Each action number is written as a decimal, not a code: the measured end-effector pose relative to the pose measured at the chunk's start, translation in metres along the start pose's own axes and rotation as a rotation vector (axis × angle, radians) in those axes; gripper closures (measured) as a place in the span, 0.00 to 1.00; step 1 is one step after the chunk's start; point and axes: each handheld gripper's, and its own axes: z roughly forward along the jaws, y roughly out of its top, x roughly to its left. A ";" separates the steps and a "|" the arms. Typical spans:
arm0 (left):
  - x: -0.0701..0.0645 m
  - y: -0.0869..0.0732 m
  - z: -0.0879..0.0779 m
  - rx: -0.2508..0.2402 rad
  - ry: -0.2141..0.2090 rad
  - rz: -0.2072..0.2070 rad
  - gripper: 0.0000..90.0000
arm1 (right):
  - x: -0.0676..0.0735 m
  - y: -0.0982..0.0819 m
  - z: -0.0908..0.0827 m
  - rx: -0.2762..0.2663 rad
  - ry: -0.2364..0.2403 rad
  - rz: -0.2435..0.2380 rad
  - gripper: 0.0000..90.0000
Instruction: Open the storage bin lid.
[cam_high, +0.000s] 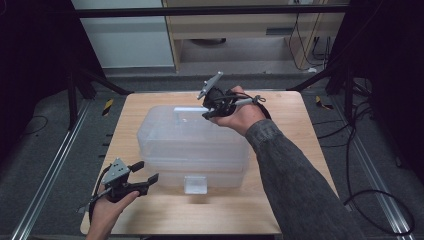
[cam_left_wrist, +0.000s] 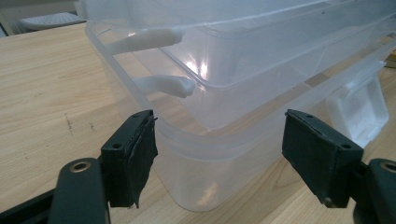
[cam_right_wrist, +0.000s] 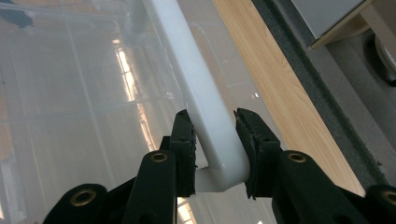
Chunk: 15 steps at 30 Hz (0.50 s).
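Right gripper view shows the right gripper (cam_right_wrist: 215, 140) clenched on the white carry handle (cam_right_wrist: 196, 84) of the clear storage box (cam_high: 192, 145) — probably to lift it — while the left gripper (cam_left_wrist: 219, 154) waits released at its corner.

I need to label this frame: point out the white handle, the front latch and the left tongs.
white handle (cam_right_wrist: 205, 107): right gripper view, middle of the bar, just above the pads.
front latch (cam_high: 195, 184): high view, centre of the flap on the box's near side.
left tongs (cam_high: 143, 171): high view, midway between the two open tips.
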 end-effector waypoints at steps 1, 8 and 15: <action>0.000 0.000 0.000 0.000 0.000 0.000 0.28 | 0.000 0.000 0.000 0.000 0.000 0.000 0.77; -0.004 0.001 0.001 0.002 0.002 0.008 0.28 | -0.003 0.001 0.000 0.016 0.004 -0.003 0.76; -0.004 0.001 0.002 0.002 0.001 0.009 0.28 | -0.009 0.003 0.001 0.024 0.010 0.015 0.76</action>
